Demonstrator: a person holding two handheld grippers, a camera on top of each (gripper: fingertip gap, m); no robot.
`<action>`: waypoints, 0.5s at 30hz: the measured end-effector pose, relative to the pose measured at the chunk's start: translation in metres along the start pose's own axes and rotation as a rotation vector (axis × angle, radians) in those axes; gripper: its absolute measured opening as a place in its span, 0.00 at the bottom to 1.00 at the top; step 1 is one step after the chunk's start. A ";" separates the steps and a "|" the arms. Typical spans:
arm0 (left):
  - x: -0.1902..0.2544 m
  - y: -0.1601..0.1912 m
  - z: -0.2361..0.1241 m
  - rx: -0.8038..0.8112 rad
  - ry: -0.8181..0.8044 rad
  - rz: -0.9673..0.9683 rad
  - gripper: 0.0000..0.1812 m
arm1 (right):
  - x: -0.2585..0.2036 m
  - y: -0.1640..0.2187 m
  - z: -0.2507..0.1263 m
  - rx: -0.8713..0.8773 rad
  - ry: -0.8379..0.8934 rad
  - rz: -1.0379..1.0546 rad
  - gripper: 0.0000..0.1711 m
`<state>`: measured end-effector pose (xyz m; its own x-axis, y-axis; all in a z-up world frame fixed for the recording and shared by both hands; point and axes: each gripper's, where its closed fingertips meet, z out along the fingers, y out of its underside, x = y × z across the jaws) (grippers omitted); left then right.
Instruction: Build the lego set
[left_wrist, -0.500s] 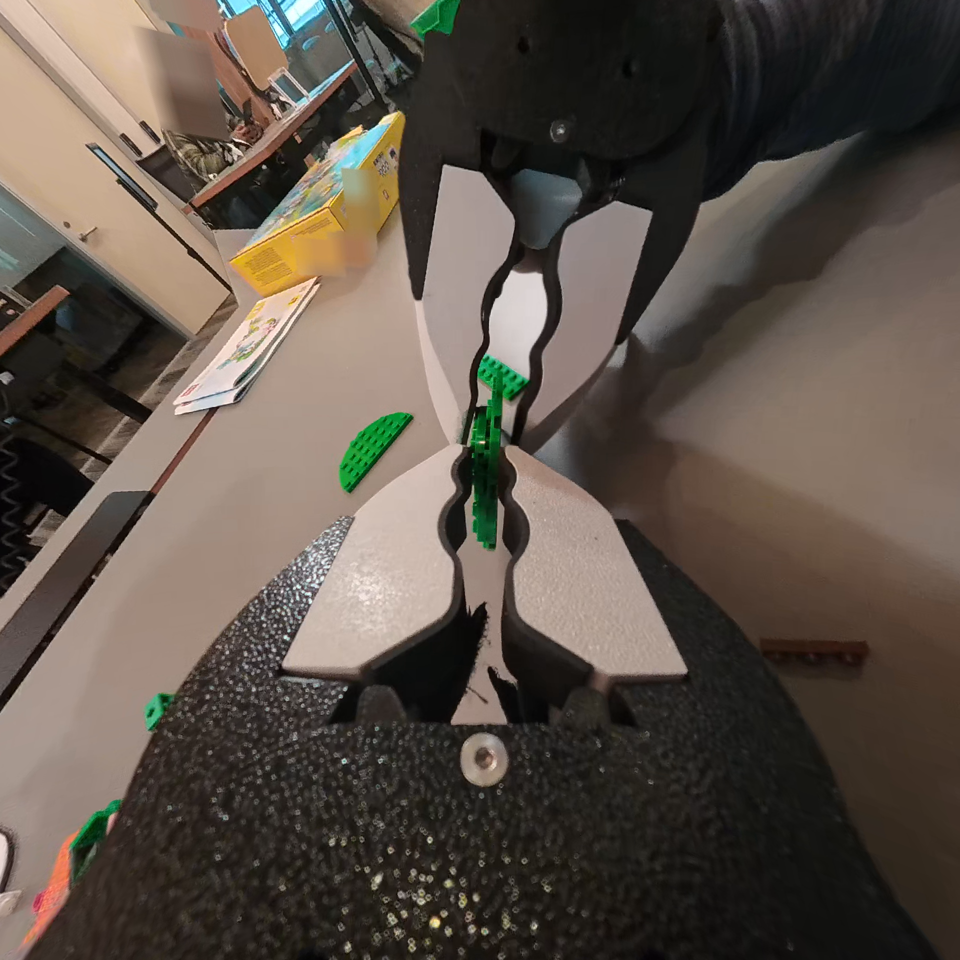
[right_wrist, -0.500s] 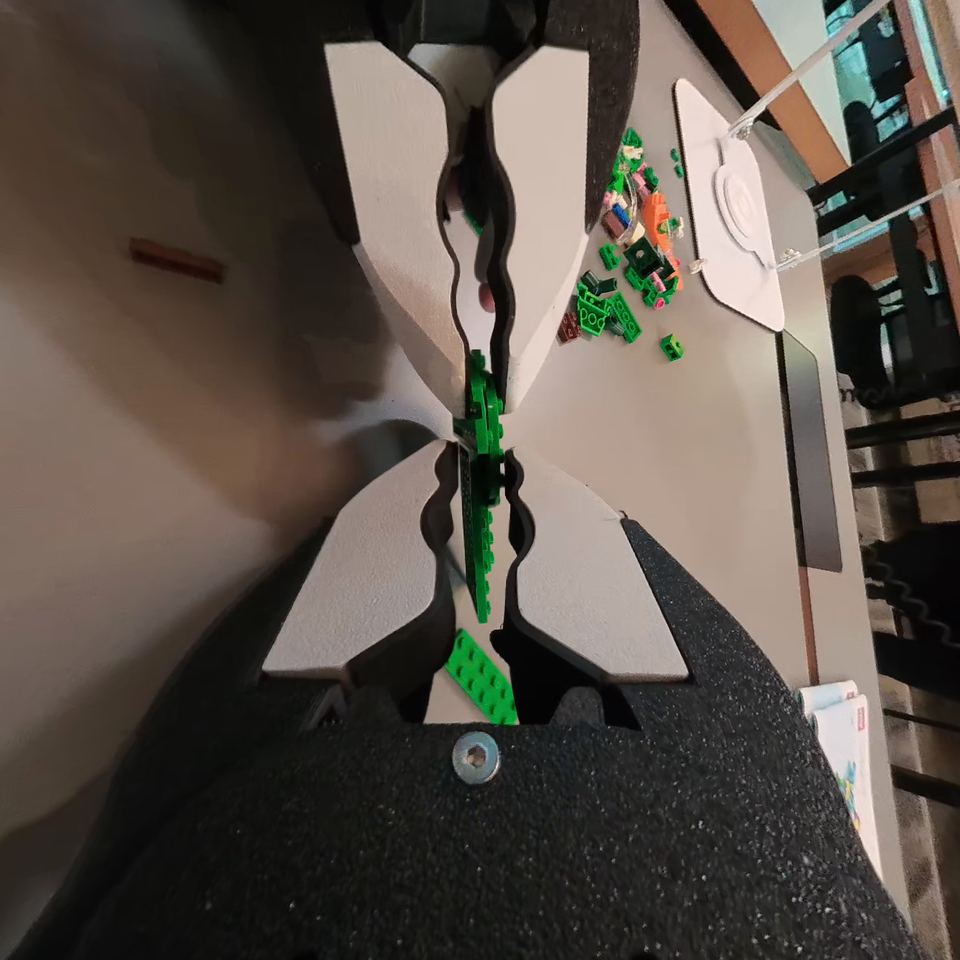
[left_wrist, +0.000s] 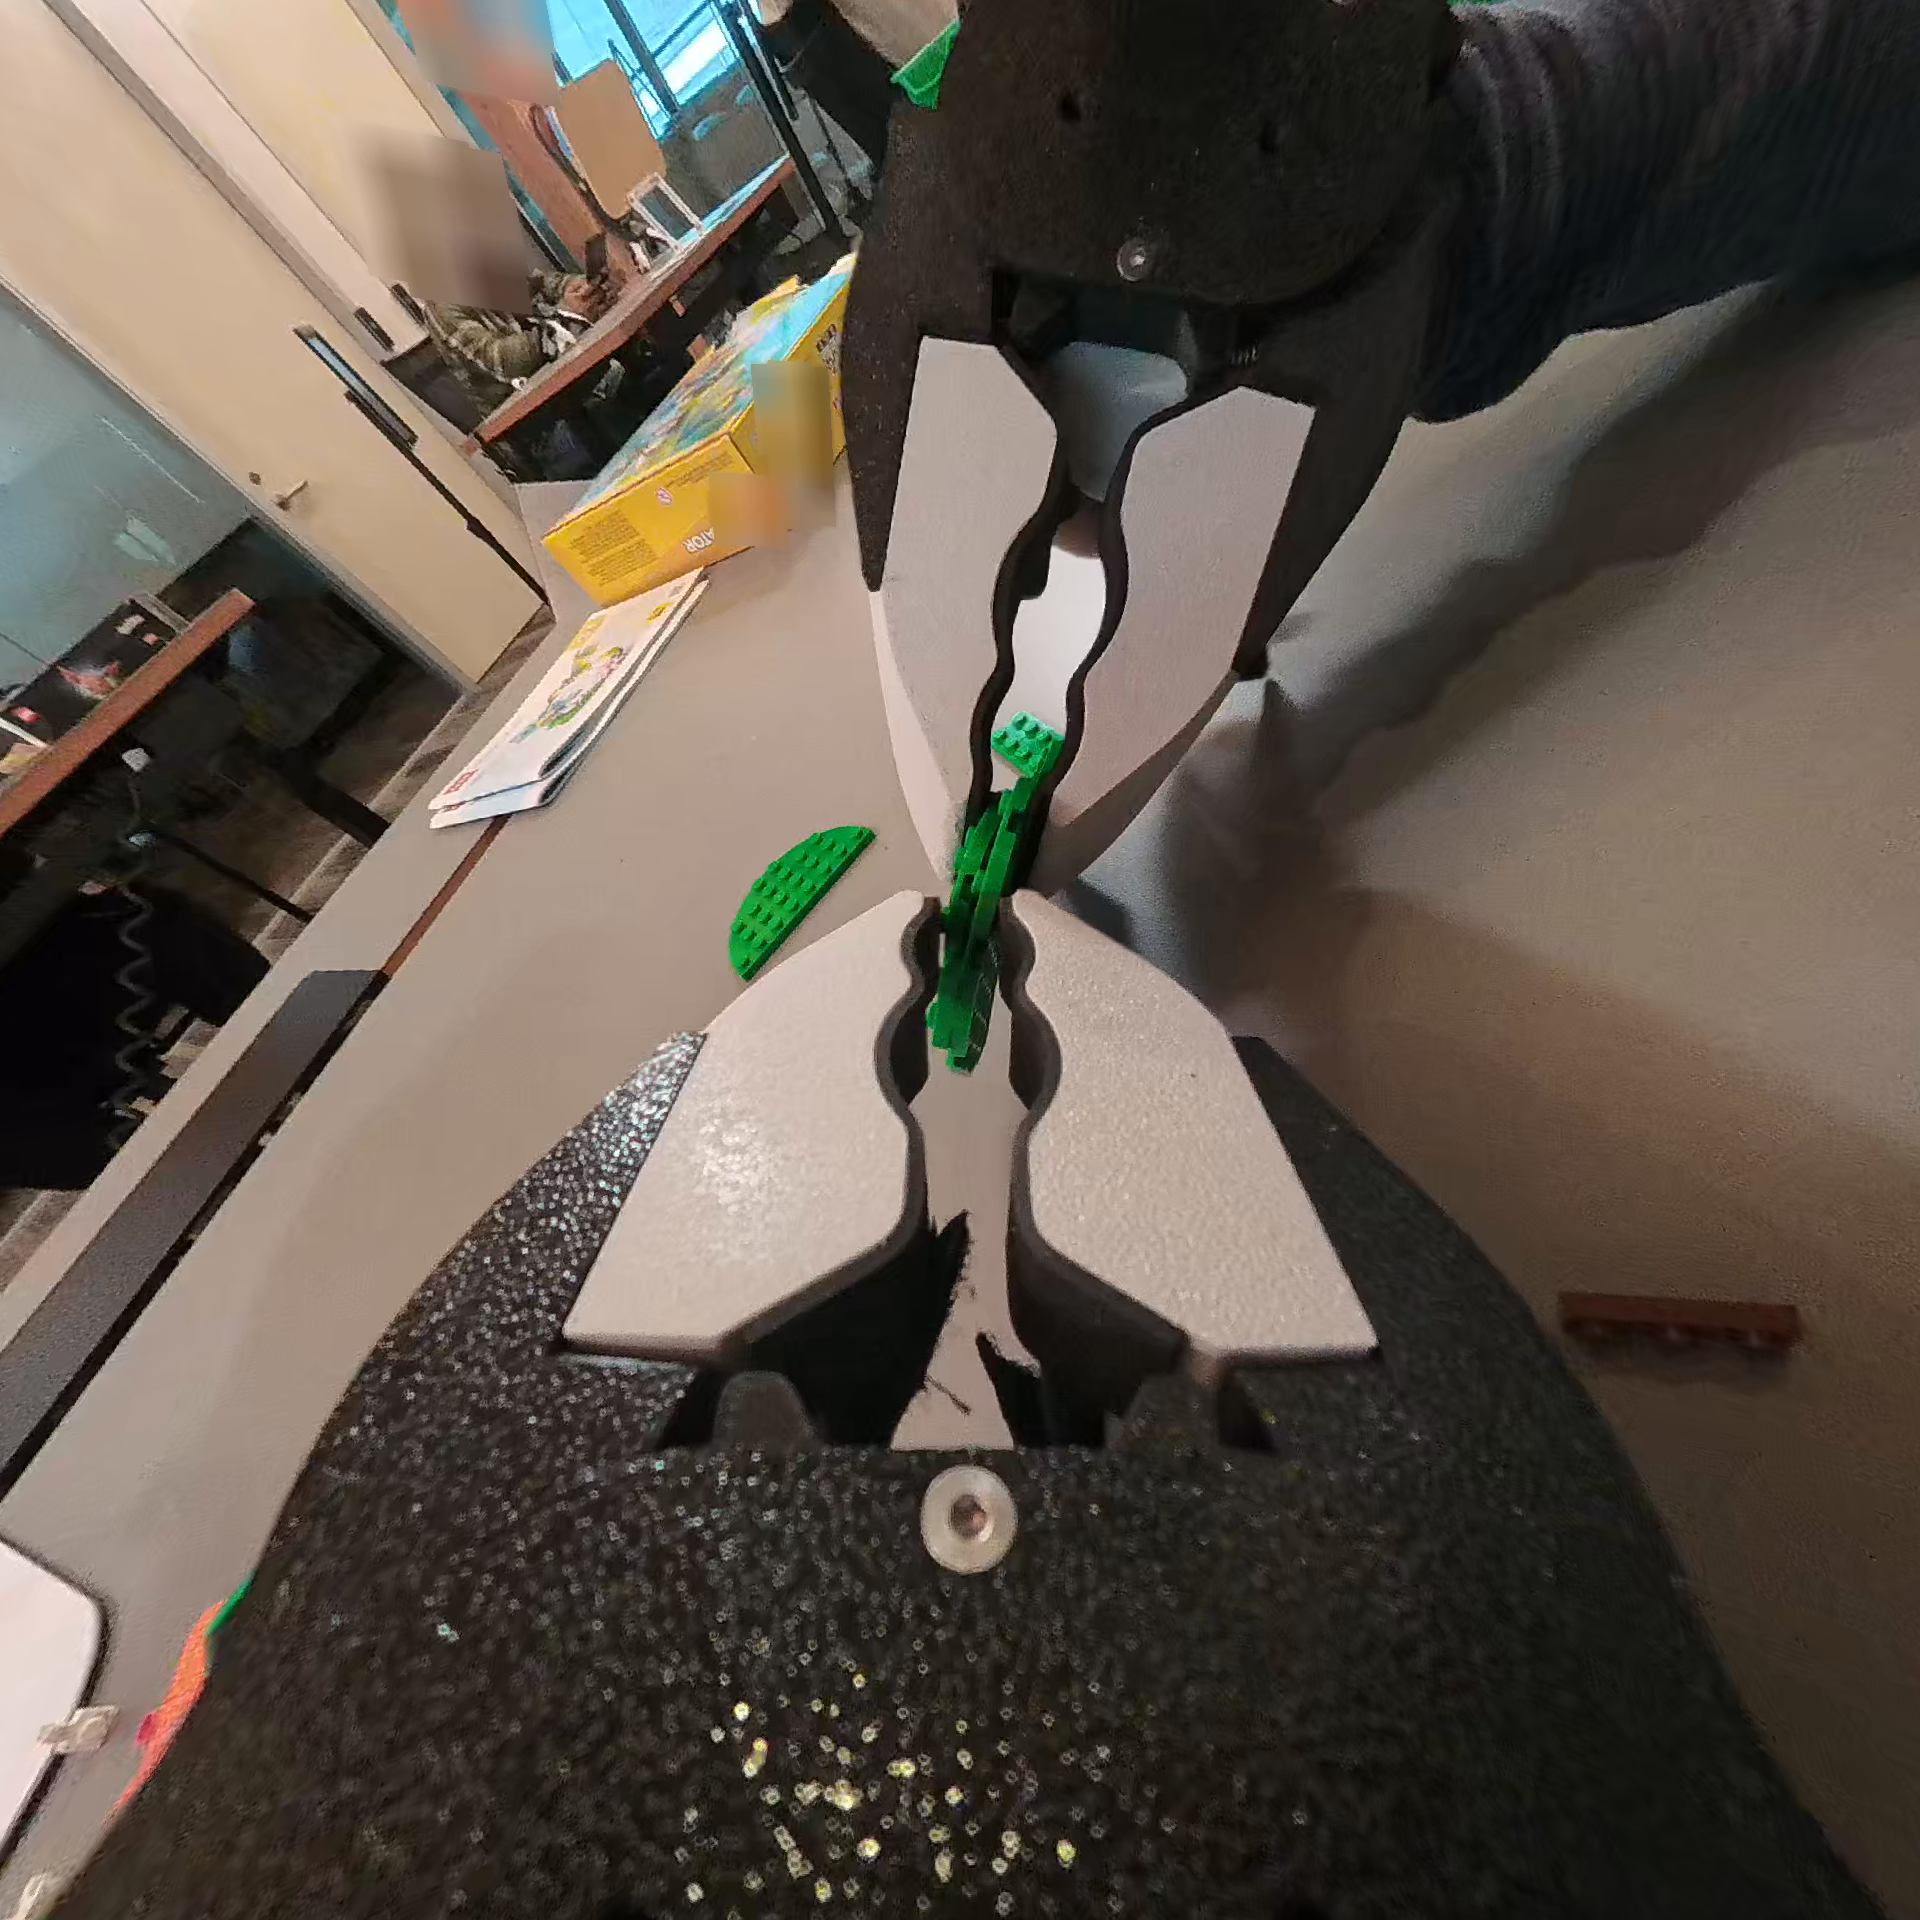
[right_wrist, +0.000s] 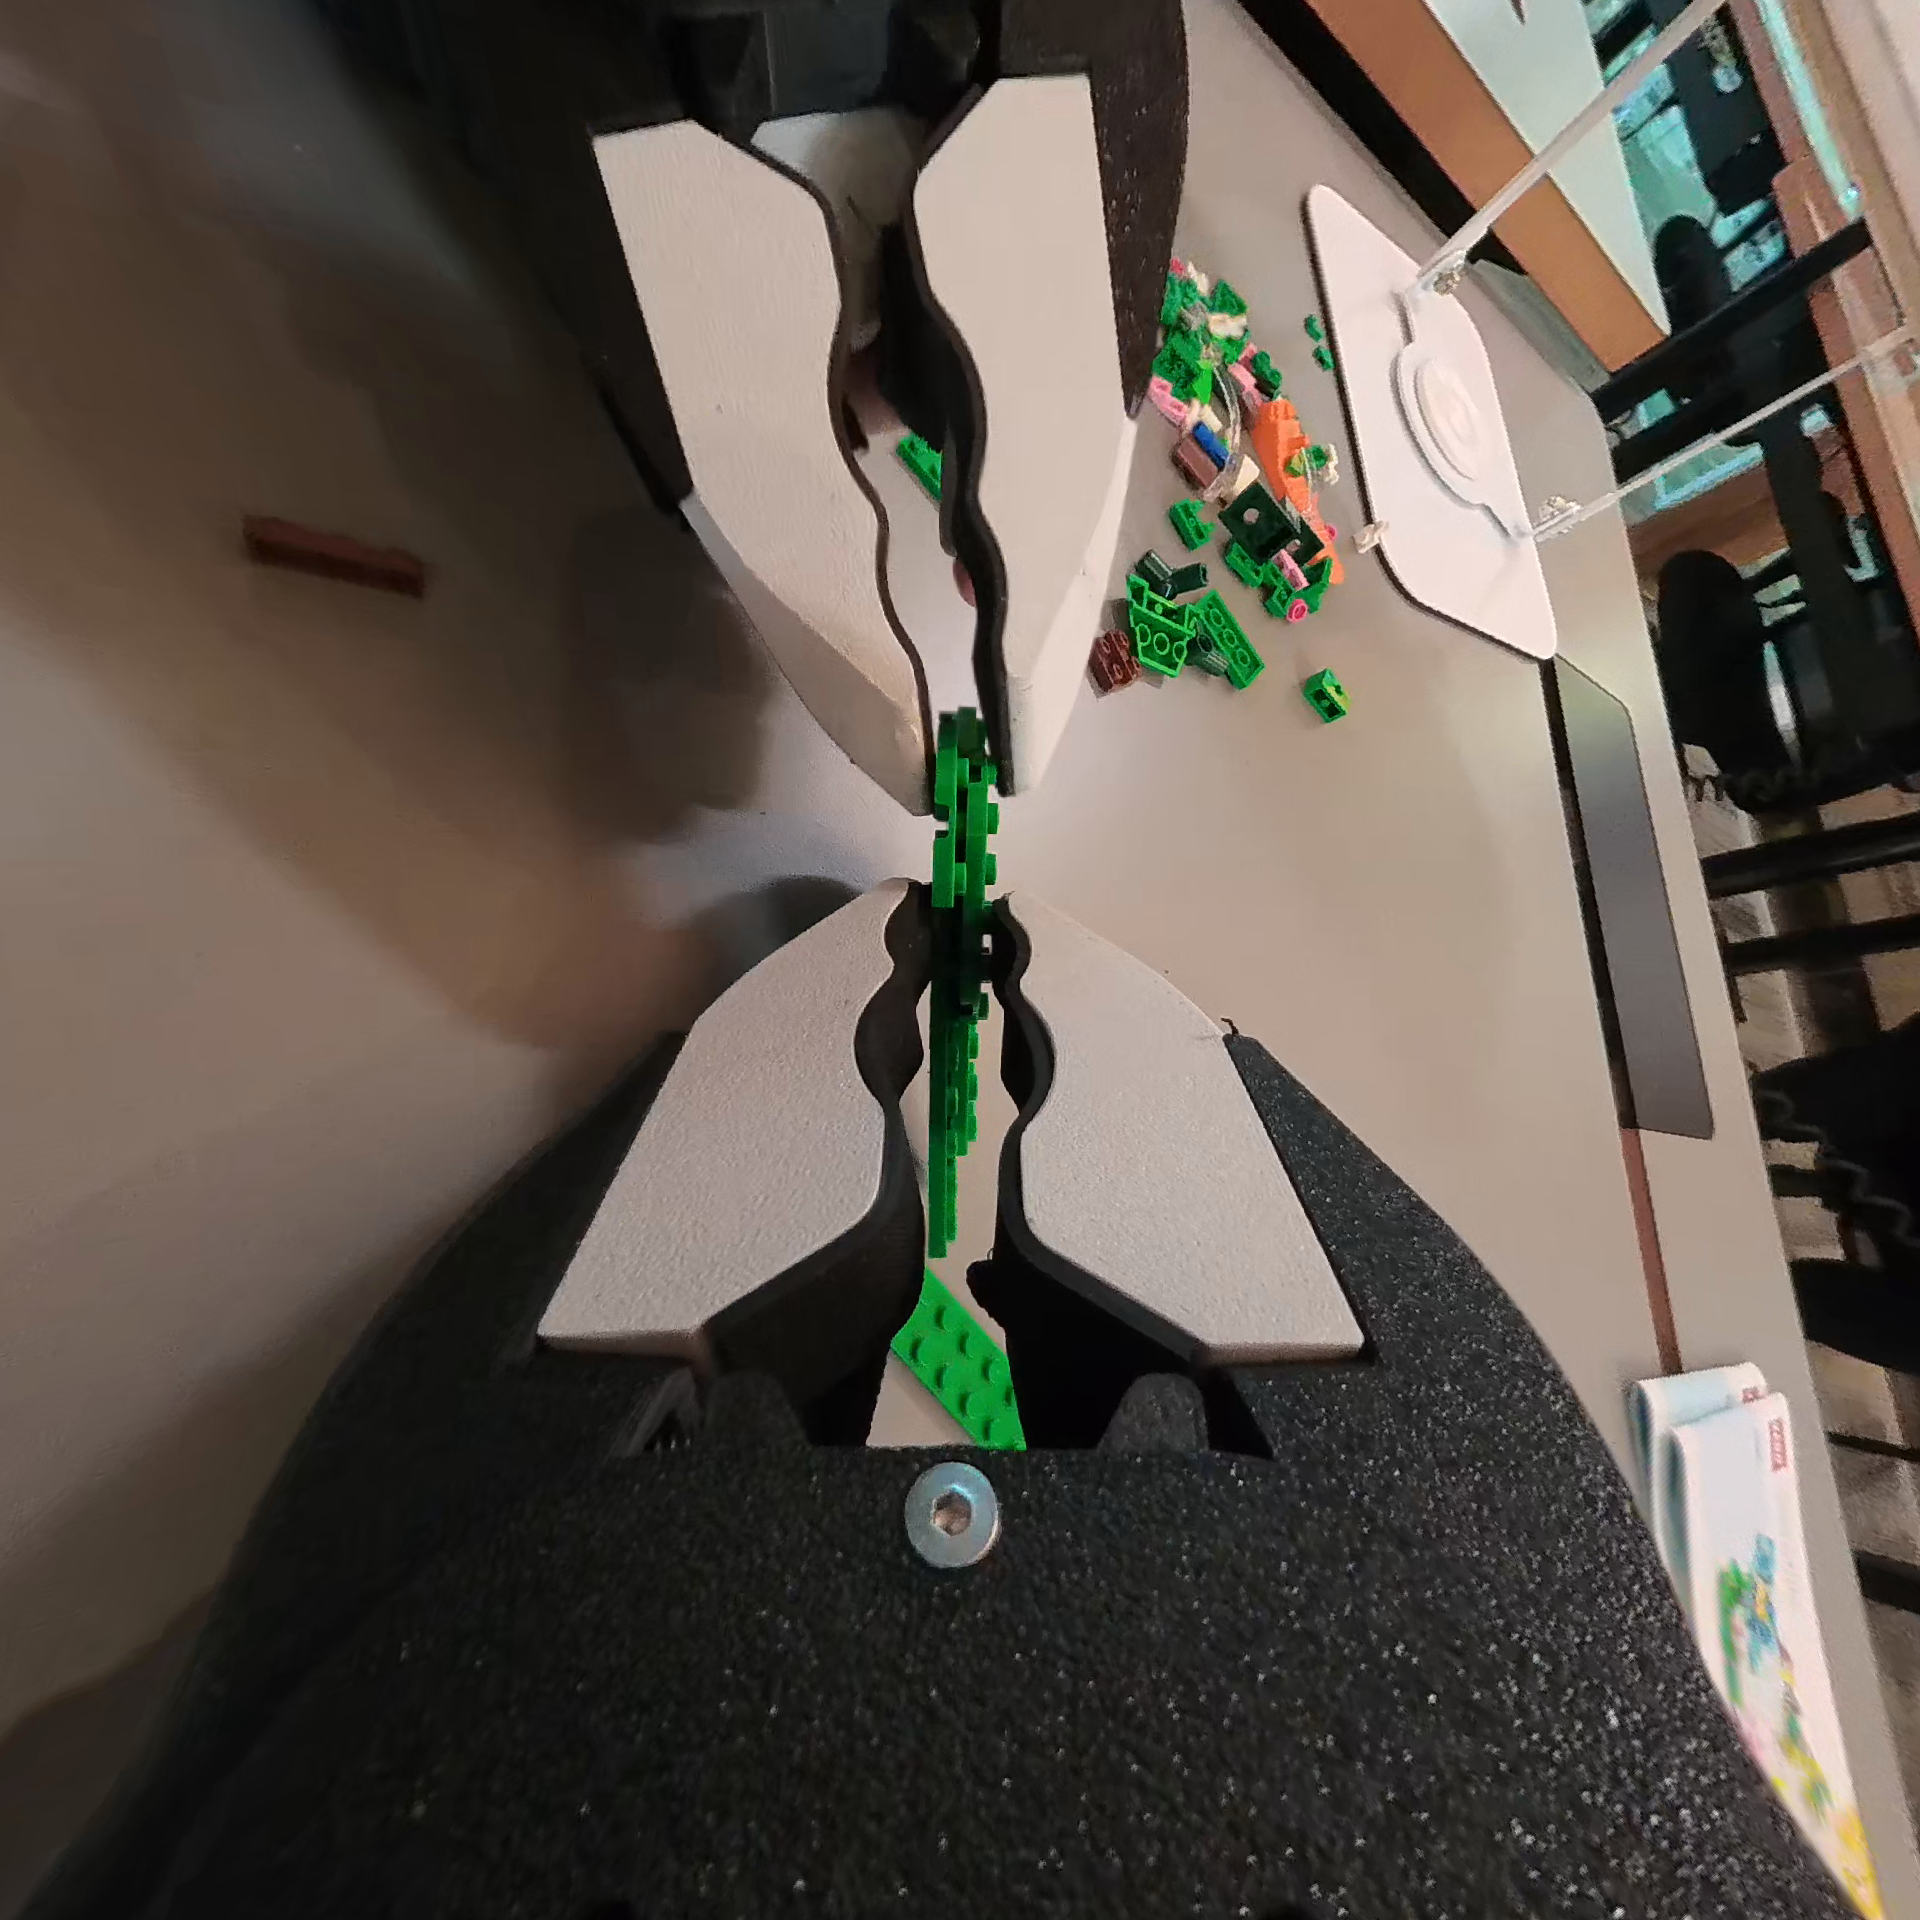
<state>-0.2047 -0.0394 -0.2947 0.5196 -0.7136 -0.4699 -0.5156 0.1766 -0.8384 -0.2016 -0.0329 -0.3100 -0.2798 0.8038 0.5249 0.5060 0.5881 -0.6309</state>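
My left gripper (left_wrist: 971, 914) has its fingers (left_wrist: 800, 1091) pinched on the near edge of a thin green plate assembly (left_wrist: 977, 935), held on edge above the worktop (left_wrist: 582, 1039); my right gripper (right_wrist: 956, 904) meets it nose to nose, its own fingers (right_wrist: 769, 1122) clamped on the opposite end of the same green stack (right_wrist: 961, 935). I judge the plates light and stiff but thin, likely to pop apart at the stud joints if I twist, so I would squeeze flat across the broad faces close to the overlap and push straight together. The smooth plastic may slip between the wavy pads. Beyond the fingers, a green half-round plate (left_wrist: 795, 899) lies loose on the worktop, a small green plate (left_wrist: 1027, 740) sits farther off, and a brown strip piece (left_wrist: 1678, 1325) rests to the right. A pile of loose bricks (right_wrist: 1226, 520) lies beside a white pad, with the yellow box (left_wrist: 707, 488) and instruction booklet (left_wrist: 571, 717) farther back.
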 end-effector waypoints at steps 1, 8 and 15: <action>0.001 0.000 0.000 0.000 0.010 -0.012 0.05 | 0.000 0.000 0.000 0.003 -0.002 0.003 0.06; 0.006 0.000 0.003 -0.003 0.032 -0.001 0.04 | -0.002 0.000 0.002 0.013 -0.012 0.016 0.07; 0.006 0.001 0.001 -0.016 0.041 -0.003 0.04 | -0.004 -0.001 0.002 -0.012 0.005 -0.036 0.05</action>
<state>-0.2018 -0.0426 -0.2987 0.4932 -0.7412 -0.4553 -0.5253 0.1634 -0.8351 -0.2028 -0.0363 -0.3132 -0.2937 0.7814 0.5506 0.5054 0.6158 -0.6044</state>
